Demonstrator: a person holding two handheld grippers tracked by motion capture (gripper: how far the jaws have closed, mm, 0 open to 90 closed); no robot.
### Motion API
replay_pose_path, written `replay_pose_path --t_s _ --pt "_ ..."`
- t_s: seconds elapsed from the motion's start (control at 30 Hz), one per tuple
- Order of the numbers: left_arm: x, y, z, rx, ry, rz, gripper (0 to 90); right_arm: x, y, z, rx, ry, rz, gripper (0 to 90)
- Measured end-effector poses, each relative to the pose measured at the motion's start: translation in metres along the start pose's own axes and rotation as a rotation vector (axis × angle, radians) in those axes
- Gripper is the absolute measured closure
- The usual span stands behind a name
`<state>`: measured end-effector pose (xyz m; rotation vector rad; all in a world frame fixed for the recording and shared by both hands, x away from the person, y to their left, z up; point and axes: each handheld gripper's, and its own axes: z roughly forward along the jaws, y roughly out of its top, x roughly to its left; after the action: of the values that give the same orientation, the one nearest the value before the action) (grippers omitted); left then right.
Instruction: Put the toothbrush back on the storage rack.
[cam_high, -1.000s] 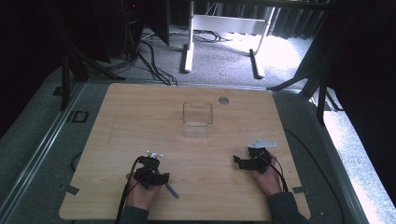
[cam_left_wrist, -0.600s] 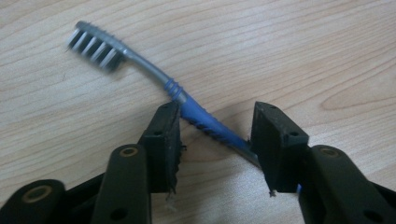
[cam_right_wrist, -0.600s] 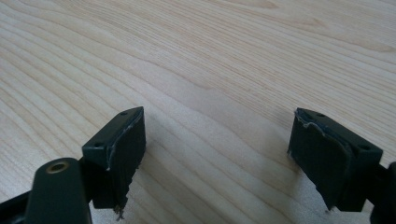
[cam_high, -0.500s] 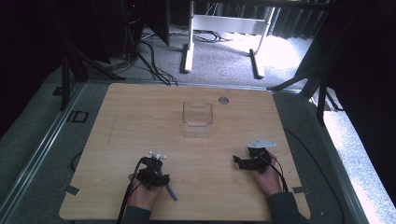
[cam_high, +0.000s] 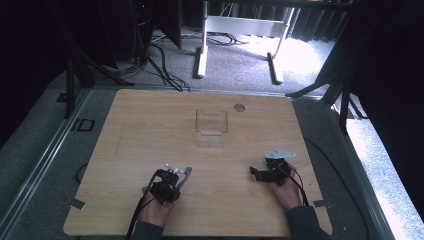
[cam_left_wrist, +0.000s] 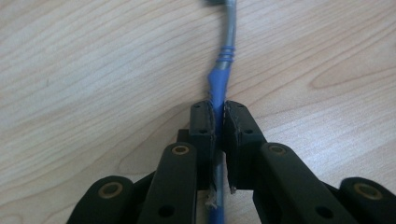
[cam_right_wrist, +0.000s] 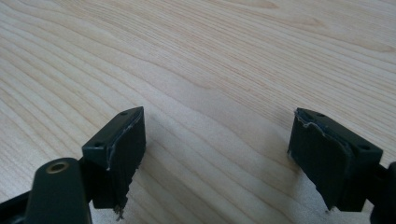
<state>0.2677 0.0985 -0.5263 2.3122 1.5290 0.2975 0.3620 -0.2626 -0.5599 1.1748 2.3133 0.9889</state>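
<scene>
A slim tool with a blue grip and a grey metal shaft (cam_left_wrist: 219, 70) is pinched between the two black jaws of the left gripper (cam_left_wrist: 218, 122), which are closed tight on the blue part. In the left gripper view the blue section runs down between the pads and out below them, while the grey shaft extends ahead over the wood to a darker tip at the top edge; what kind of tip it is cannot be made out. In the high view the same tool (cam_high: 184, 176) pokes out from the left gripper (cam_high: 172, 176) toward the upper right, low over the near left part of the table, with the person's left hand (cam_high: 156, 209) wrapped around the gripper body.

The right gripper (cam_right_wrist: 217, 158) has its jaws spread wide apart with nothing between them, only bare wood grain under the gap. In the high view the right gripper (cam_high: 256, 174) sits at the near right of the table, held by the right hand (cam_high: 287, 189), with its grey three-cornered plate (cam_high: 279, 153) on top and a cable trailing back.

A small clear plastic box (cam_high: 211, 127), open at the top, stands near the middle of the light wooden table (cam_high: 150, 125), well apart from both grippers. A small round grey disc (cam_high: 239, 107) lies beyond it near the far edge.
</scene>
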Motion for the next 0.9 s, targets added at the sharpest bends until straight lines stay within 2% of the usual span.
replay_pose_path --t_s 0.3,0.47,0.9 --pt "0.000 0.004 -0.014 -0.060 0.000 0.037 82.7 0.000 0.000 0.000 -0.001 0.000 0.002 18.6" --pt "0.004 0.006 -0.020 -0.106 0.002 0.038 82.7 0.000 0.000 0.000 -0.001 0.000 0.002 18.6" --pt "0.011 0.012 -0.027 -0.163 0.024 0.045 82.7 0.000 0.000 0.000 -0.001 0.000 0.002 18.6"
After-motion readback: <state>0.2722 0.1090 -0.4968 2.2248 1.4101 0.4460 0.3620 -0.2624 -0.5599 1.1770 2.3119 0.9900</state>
